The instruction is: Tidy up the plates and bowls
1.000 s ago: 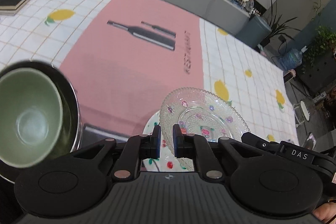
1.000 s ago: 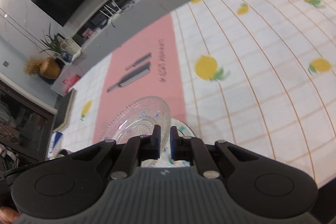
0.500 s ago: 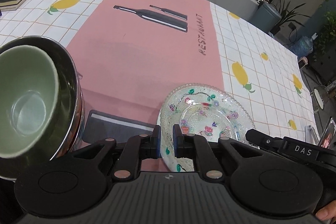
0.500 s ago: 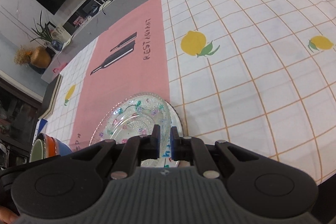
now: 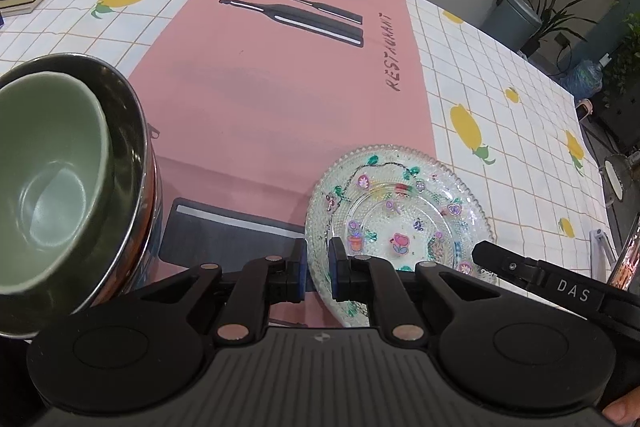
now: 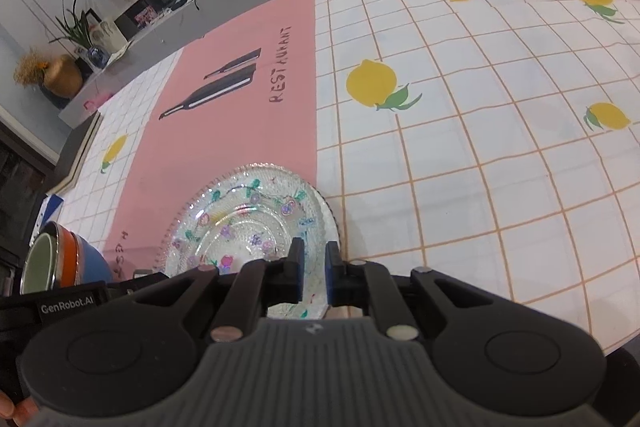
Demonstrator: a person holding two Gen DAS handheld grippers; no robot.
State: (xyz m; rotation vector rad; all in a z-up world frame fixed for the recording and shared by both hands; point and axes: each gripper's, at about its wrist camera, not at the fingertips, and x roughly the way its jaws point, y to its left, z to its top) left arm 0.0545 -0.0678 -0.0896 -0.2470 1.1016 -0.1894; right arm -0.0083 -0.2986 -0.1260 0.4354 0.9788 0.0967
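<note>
Breakage is the main risk: the glass plate [image 5: 400, 215] is thin, beaded and slick, and both grippers pinch only its near rim, one on each side. If either hand tilts or lets go before the plate sits flat on the floral plate [image 6: 316, 301] under it, the glass could slide off, chip, or knock against the lower one. A release by one hand ahead of the other would twist it.

Left gripper [image 5: 318, 273] has its jaws clenched on the plate's near-left rim; the rim passes between the blue pads. Right gripper [image 6: 314, 273] is clenched likewise on the near-right rim, with the painted plate showing just behind its jaws. Whether the glass already rests fully on the plate below cannot be told.

Both plates lie near the front edge of the counter [image 6: 480, 155], straddling the border between the pink runner [image 5: 288, 95] and the checked lemon cloth [image 6: 460, 131]. Toward the left edge stands the bowl stack: a green bowl [image 5: 48, 179] nested in a steel bowl [image 5: 124, 147], close to the plate but apart from it.
</note>
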